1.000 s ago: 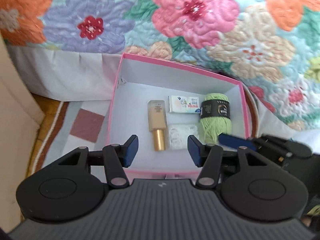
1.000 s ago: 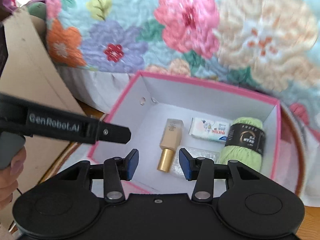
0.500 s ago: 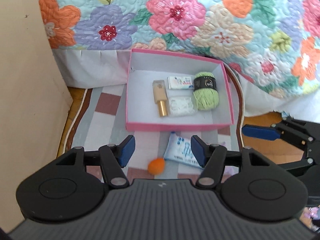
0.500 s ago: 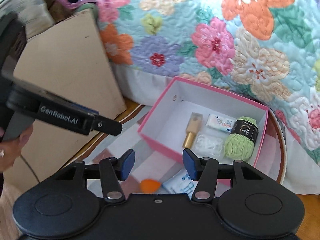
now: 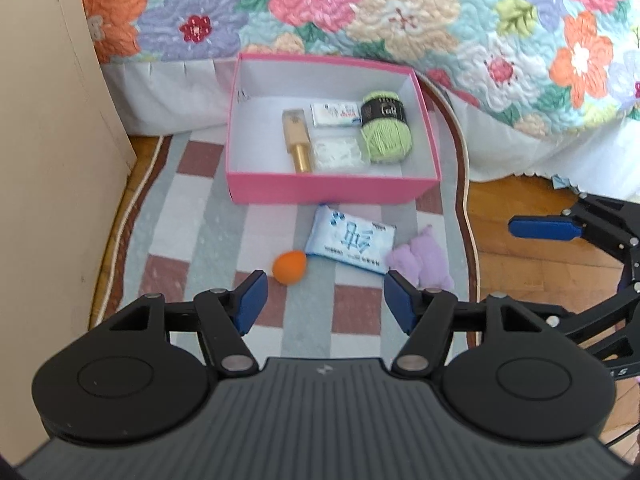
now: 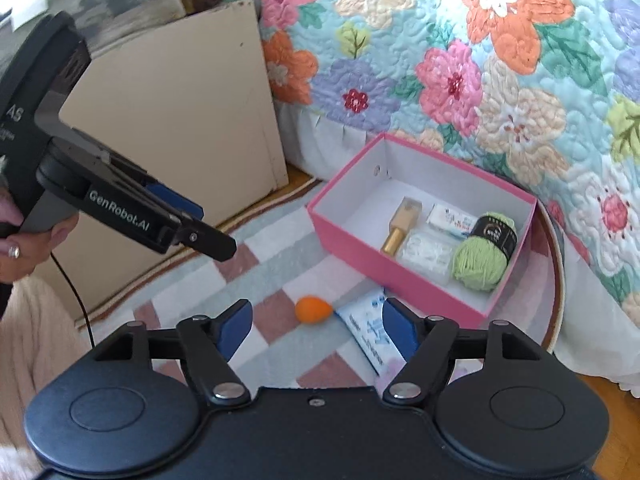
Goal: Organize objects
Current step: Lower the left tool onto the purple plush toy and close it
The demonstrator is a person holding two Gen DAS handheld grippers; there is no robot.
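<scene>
A pink box [image 5: 332,194] [image 6: 352,248] on the checked rug holds a gold bottle [image 5: 298,140] [image 6: 400,226], a small white packet [image 5: 335,114], a clear bag [image 5: 336,154] and a green yarn ball [image 5: 386,132] [image 6: 482,254]. In front of the box lie an orange sponge [image 5: 289,267] [image 6: 313,309], a blue-white tissue pack [image 5: 352,240] [image 6: 370,330] and a purple soft toy [image 5: 420,262]. My left gripper [image 5: 322,306] is open and empty, held above the rug short of the sponge. My right gripper [image 6: 314,328] is open and empty too.
A floral quilt [image 5: 400,12] hangs down behind the box. A beige board [image 5: 48,160] [image 6: 180,120] stands at the left. Wooden floor [image 5: 520,256] lies right of the rug. The other gripper shows at the right edge of the left wrist view and at the left of the right wrist view.
Both grippers have pulled back and up from over the box. The sponge, tissue pack and purple toy have come into view. Both jaws have opened wider.
</scene>
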